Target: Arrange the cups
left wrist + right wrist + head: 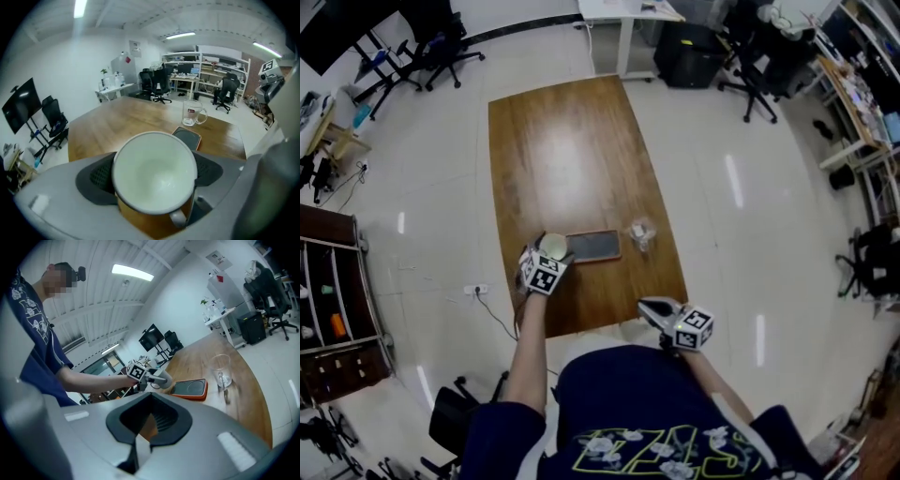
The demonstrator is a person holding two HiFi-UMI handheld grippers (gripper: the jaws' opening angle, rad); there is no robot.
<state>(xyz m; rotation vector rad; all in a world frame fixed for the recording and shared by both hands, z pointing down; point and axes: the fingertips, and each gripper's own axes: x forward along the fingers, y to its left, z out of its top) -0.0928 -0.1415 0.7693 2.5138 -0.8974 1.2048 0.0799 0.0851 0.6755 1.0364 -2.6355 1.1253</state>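
A white cup [154, 176] with its handle toward the camera sits between the jaws of my left gripper [154, 169]; the pads touch its rim on both sides. In the head view the cup [553, 245] is at the near left of the wooden table [562, 150], with the left gripper [547, 256] around it. Just right of it lies a dark tray with an orange rim [593, 246], also seen as the tray [188, 137]. A clear glass mug [642, 233] stands right of the tray. My right gripper [649, 307] is shut and empty, hovering off the table's near right edge.
The table's near edge [609, 323] runs just in front of the person's body. Office chairs [755, 66], a white desk [623, 14] and shelves [337, 309] stand around the table on the pale floor.
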